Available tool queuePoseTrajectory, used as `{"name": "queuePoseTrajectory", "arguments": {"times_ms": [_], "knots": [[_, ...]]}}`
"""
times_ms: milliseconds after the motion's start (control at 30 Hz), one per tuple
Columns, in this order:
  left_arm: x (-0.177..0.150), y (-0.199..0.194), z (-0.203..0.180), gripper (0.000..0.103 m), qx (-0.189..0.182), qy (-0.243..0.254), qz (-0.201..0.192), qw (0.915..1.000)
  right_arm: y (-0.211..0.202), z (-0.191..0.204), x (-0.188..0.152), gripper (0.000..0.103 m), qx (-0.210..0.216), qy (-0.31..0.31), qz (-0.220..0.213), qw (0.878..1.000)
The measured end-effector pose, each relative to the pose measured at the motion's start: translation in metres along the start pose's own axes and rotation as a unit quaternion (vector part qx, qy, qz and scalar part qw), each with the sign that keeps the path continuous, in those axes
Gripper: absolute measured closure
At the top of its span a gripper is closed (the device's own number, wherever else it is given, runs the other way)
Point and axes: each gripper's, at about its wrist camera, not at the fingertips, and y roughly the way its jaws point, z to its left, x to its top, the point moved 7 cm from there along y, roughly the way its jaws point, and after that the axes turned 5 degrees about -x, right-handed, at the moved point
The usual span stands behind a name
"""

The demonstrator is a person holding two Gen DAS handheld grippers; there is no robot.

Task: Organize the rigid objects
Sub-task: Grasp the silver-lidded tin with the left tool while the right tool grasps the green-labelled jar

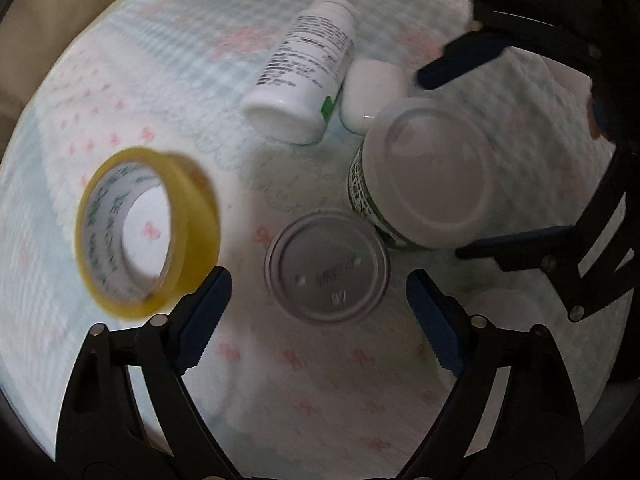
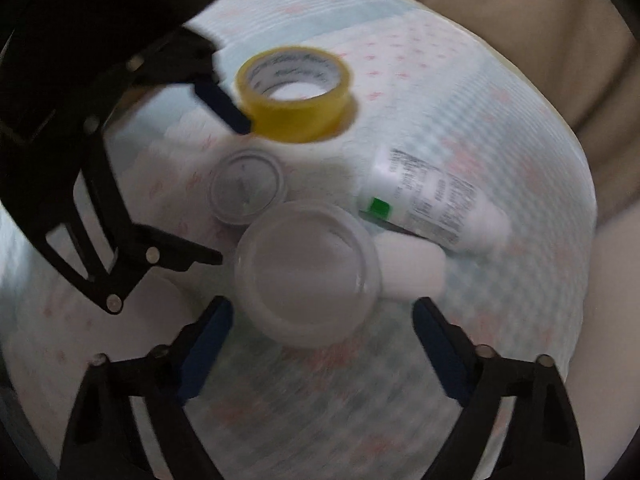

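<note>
Two grippers point down, jaws apart, empty: left gripper (image 1: 318, 312) straddles flat lid (image 1: 327, 266), right gripper (image 2: 322, 334) brackets upright jar (image 2: 306, 272), prob. lining up grasps. Tape roll (image 1: 148, 230) sits alongside.

Both views are taken from above, steeply downward, at close range over a patterned cloth (image 1: 132, 80) by which the things are carried. In the left wrist view, the left gripper (image 1: 320, 316) is seen at the bottom edge, with a grey lid (image 1: 327, 266) framed just beyond its fingertips; the right gripper (image 1: 440, 160) is seen entering from the upper right. In the right wrist view, the right gripper (image 2: 323, 338) is seen at the bottom edge above a white-capped jar (image 2: 306, 274), and the left gripper (image 2: 230, 192) is seen at the upper left. The yellow tape roll (image 1: 148, 230), the lying white bottle (image 1: 304, 68), lid and jar are shared by both views, from opposite sides.
</note>
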Motion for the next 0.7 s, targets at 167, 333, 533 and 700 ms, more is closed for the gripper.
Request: {"name": "queuePoseTrajectory", "arguments": {"times_ms": [167, 333, 533, 700], "knots": [[0.005, 0.011, 0.002, 0.040, -0.026, 0.014, 0.007, 0.9995, 0.010, 0.006, 0.005, 0.028, 0.019, -0.051, -0.012, 0.998], [0.001, 0.011, 0.007, 0.051, -0.045, 0.016, -0.003, 0.9988, 0.013, 0.012, 0.007, 0.036, 0.038, -0.077, -0.018, 0.996], [-0.003, 0.006, 0.010, 0.052, -0.038, 0.016, -0.013, 0.9991, 0.011, 0.018, 0.006, 0.036, 0.032, -0.068, -0.019, 0.997], [0.002, -0.009, 0.009, 0.052, -0.039, 0.007, -0.027, 0.9989, 0.007, 0.015, 0.005, 0.037, 0.032, -0.035, -0.012, 0.999]]}}
